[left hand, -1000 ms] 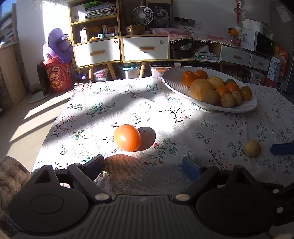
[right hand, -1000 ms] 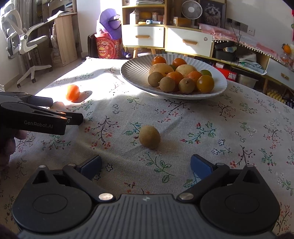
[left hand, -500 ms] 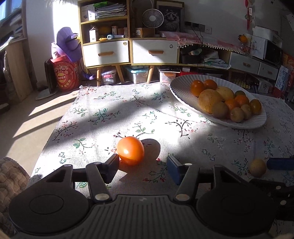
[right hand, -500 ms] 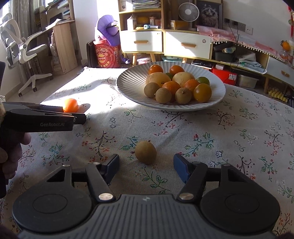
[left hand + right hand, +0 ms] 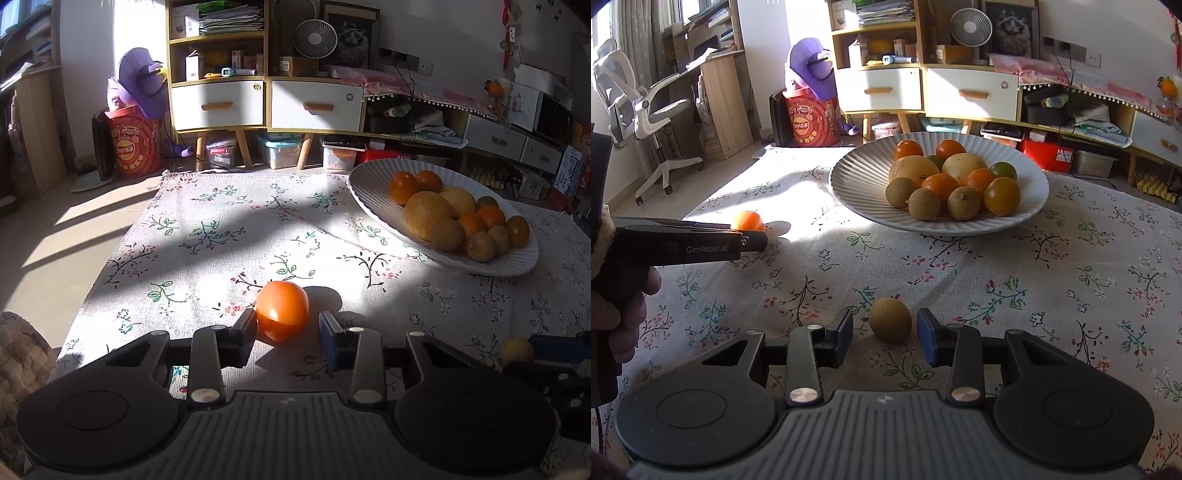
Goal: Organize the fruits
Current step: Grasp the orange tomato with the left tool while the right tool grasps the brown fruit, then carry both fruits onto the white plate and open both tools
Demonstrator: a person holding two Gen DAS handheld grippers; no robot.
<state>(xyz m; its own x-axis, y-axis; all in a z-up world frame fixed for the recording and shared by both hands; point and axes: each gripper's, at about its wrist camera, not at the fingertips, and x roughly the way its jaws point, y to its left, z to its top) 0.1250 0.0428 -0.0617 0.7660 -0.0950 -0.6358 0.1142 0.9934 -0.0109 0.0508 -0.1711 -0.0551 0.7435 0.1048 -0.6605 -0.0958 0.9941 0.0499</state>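
**Between both pairs of fingers, one fruit each**

Between the fingers of our left gripper (image 5: 288,326) sits an orange tomato (image 5: 282,310), lit by a patch of sun on the flowered cloth (image 5: 207,236) over the tabletop. The jaws have just been closing and now stand narrow around it: the black pad on the left looks to touch the tomato's side, while a thin gap still shows before the blue pad, so we do not yet have it clamped. The tomato rests on the cloth.

Our right gripper (image 5: 884,330) is in much the same pose around a small brown round fruit (image 5: 890,319). Its jaws have also just been closing, and they are narrow, yet a sliver of cloth shows on both sides of the fruit, so neither pad presses on it. This fruit lies on the cloth too.

Farther out, beyond both grippers, a white ribbed plate (image 5: 857,181) stands on the cloth, heaped with fruit: small brown ones at the front, oranges and tomatoes among two larger yellowish fruits. In the right wrist view a hand (image 5: 622,314) holds the left gripper's handle at the left edge, with the tomato at its tip. Behind the tabletop stand a white-drawered cabinet (image 5: 266,103) and a red drum (image 5: 135,147) on the floor.
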